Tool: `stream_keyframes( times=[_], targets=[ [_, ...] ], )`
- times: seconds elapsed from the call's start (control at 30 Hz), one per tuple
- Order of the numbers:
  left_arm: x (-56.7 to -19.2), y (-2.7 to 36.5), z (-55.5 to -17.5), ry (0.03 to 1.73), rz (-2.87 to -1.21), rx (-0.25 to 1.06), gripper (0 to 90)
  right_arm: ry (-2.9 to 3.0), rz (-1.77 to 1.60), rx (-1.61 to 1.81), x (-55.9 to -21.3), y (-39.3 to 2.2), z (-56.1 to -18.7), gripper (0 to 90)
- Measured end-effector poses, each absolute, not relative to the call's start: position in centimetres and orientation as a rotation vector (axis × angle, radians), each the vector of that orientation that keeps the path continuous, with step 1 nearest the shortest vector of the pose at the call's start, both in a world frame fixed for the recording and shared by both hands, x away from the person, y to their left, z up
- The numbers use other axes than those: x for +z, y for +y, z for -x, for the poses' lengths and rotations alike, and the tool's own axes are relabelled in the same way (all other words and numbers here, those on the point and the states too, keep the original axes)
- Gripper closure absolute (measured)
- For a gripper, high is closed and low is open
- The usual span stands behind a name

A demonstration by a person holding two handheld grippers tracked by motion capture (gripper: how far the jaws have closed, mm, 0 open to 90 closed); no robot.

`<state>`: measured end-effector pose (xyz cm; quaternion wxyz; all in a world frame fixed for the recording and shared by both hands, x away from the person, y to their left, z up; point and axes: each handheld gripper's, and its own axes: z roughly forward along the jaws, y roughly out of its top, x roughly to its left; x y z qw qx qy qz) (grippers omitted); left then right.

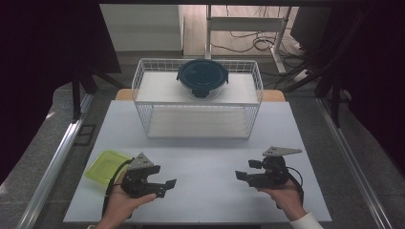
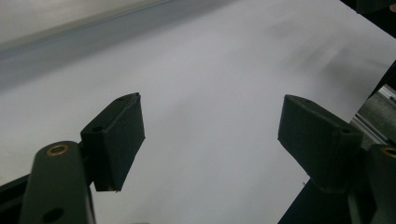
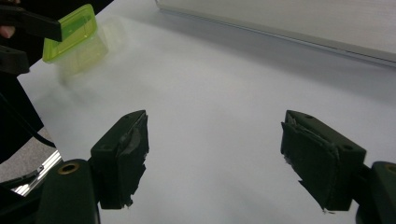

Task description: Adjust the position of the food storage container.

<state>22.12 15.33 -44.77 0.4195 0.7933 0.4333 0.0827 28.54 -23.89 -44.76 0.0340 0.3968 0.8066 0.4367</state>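
Note:
A round glass container with a dark blue lid (image 1: 203, 78) stands on the top shelf of a white wire rack (image 1: 197, 98) at the table's far middle. A lime-green lid (image 1: 106, 166) lies flat near the front left corner, also visible as the green lid (image 3: 70, 33) in the right gripper view. My left gripper (image 1: 164, 187) is held low at the front left, just right of that lid, its jaws wide apart over bare table (image 2: 210, 140). My right gripper (image 1: 247, 170) is at the front right, pointing left, open and empty (image 3: 212, 154).
The white table top (image 1: 205, 162) lies between the two grippers and the rack. Metal rails (image 1: 57, 157) run along both sides of the table. A desk frame with cables (image 1: 258, 33) stands beyond the rack.

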Motion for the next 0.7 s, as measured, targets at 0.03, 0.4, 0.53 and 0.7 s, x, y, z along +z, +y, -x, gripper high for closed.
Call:
stream_keyframes(
  times=[0.03, 0.4, 0.53, 0.7],
  targets=[
    [-44.5, 15.5, -22.0, 1.079, -1.992, 0.218, 23.5, 2.478, -1.221, 1.343, -44.7, -23.9, -28.5, 23.2],
    [-41.2, 21.0, -21.2, 1.144, -2.005, 0.312, 30.1, 2.483, -1.227, 1.334, -44.8, -23.9, -28.7, 23.2],
    [-40.7, 23.9, -21.8, 1.225, -1.989, 0.347, 31.4, 2.483, -1.229, 1.333, -44.9, -23.8, -28.9, 23.2],
    [-40.5, 27.0, -23.0, 1.317, -1.934, 0.407, 36.1, 2.484, -1.237, 1.328, -45.0, -23.8, -28.9, 23.2]
  ],
)
